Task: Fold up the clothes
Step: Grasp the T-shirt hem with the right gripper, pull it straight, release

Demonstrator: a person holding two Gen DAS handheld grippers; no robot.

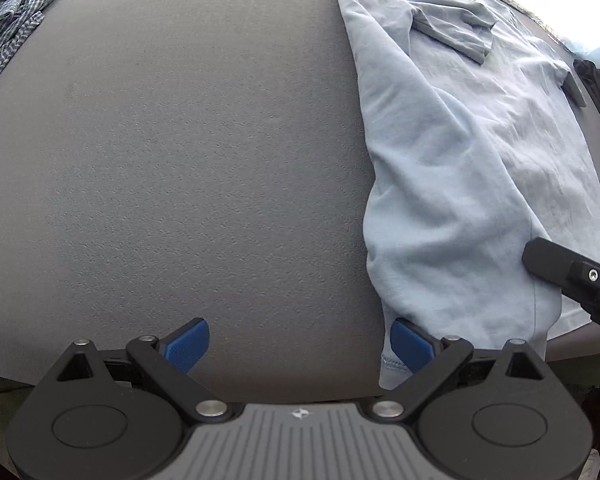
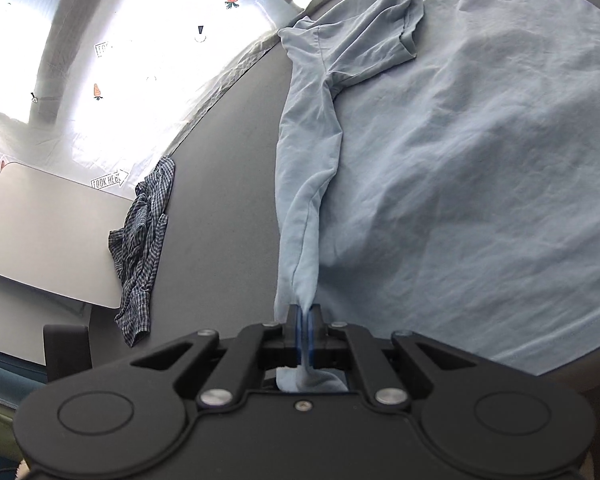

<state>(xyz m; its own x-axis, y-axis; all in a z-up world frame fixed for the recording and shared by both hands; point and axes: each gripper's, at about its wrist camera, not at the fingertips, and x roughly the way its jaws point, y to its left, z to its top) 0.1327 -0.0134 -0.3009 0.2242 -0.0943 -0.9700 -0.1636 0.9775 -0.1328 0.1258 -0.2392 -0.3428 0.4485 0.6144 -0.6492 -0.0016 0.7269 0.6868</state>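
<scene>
Caught mid-fold, by the look of it: right claw (image 2: 304, 326) clamped tight on the bottom side edge of the light blue T-shirt (image 2: 460, 168), drawing a ridge of cloth ahead of the pads over the body spread on the grey table (image 2: 228, 184). Left claw (image 1: 298, 344) gaped wide, gripping nothing, shirt hem just beside its right pad (image 1: 410, 344). Probably called next for laying that edge across (and smoothing). Seen only from the right wrist: the pinch itself. Checked shirt (image 2: 144, 248) lay crumpled well to the left.
</scene>
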